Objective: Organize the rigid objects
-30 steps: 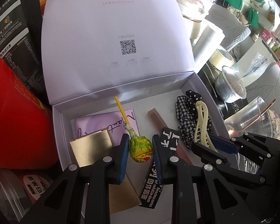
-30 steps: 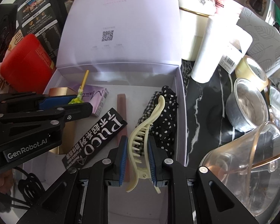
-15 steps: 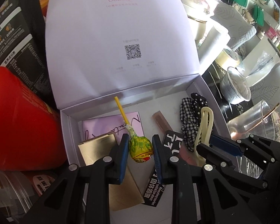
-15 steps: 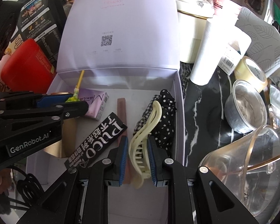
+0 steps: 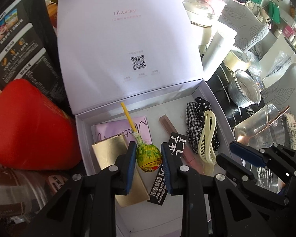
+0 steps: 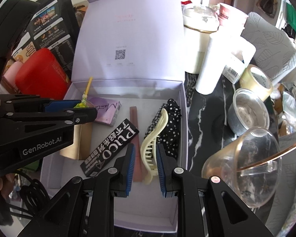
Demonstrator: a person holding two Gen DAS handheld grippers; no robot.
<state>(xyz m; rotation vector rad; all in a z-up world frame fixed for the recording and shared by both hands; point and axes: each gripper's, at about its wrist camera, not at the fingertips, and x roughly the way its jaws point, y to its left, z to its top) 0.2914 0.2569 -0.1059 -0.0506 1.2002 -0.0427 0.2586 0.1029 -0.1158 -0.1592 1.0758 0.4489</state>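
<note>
An open lilac gift box (image 5: 80, 138) with its lid standing upright fills the middle of both views, and both tongs reach into it. The left gripper (image 5: 147, 158) is clamped on the wrapped head of a yellow-green lollipop (image 5: 148, 155), its blue pads pressing each side, with the yellow stick pointing away from the tips toward the lid. Just left of its tips and beneath them lies a gold rectangular box (image 5: 110, 154); ahead of them lies a pale purple carton (image 5: 142, 123); and just right of them lies a black packet with white lettering (image 5: 175, 144) over a slim brown bar (image 5: 167, 121). The right gripper (image 6: 145, 159) has its jaws parted, one pad on each side of a cream hair claw clip (image 6: 152, 144); whether the pads touch it cannot be told. The clip lies inside the box, partly on black-and-white patterned fabric (image 6: 169, 124) against the box's right wall. Outside the box, right of the right tongs, stand a clear glass jug (image 6: 244, 167), a foil cup (image 6: 246, 112) and a tape roll (image 6: 256, 81); left of the left tongs sits a red container (image 5: 27, 126).
</note>
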